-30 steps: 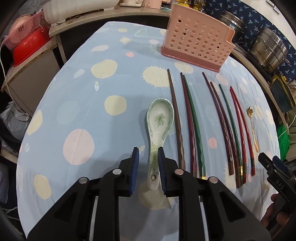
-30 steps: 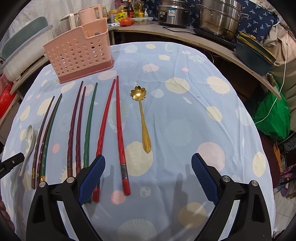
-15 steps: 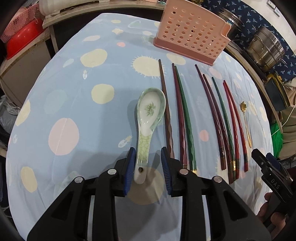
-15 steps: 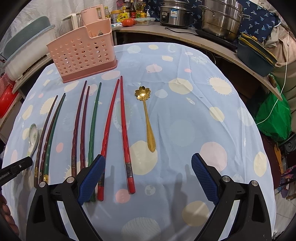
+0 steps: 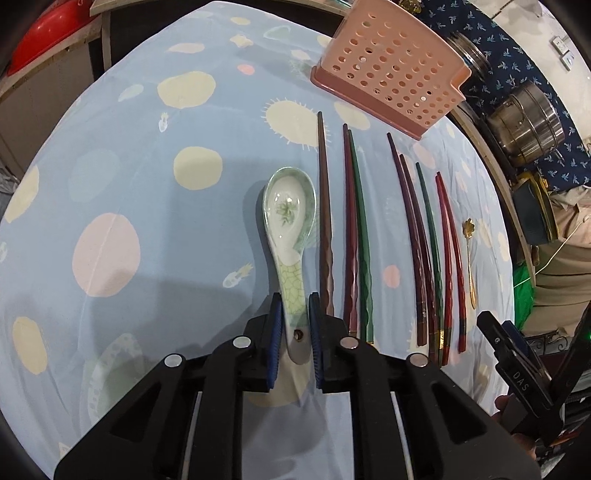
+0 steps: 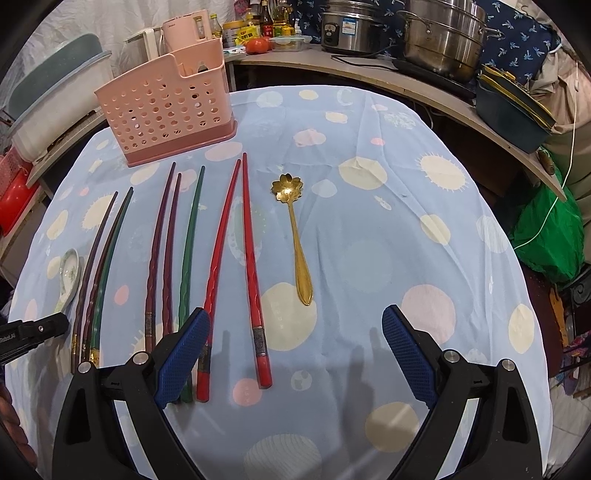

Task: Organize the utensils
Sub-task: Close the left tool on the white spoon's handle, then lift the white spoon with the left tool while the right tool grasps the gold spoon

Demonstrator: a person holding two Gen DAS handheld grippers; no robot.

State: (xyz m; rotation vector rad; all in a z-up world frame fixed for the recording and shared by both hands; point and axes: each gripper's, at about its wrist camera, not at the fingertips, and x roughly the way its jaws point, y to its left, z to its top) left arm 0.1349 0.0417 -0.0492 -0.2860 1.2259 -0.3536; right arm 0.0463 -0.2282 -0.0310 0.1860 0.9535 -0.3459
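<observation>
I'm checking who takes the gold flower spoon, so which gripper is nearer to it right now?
Right. The right gripper hangs open just short of the gold spoon, while the left gripper is across the chopsticks, closed on the ceramic spoon.

A curved wooden counter (image 6: 461,99) ran behind the table, crowded with steel pots (image 6: 443,33); white sheeting (image 6: 92,22) hung far left.

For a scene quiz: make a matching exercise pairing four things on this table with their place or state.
Things:
1. ceramic spoon
2. gold spoon
3. pink utensil holder
4. right gripper

States:
A. open, holding nothing
B. handle between the left gripper's pads
C. upright behind the chopsticks
D. flat beside the red chopsticks

Pairs: 1-B, 2-D, 3-C, 4-A
</observation>
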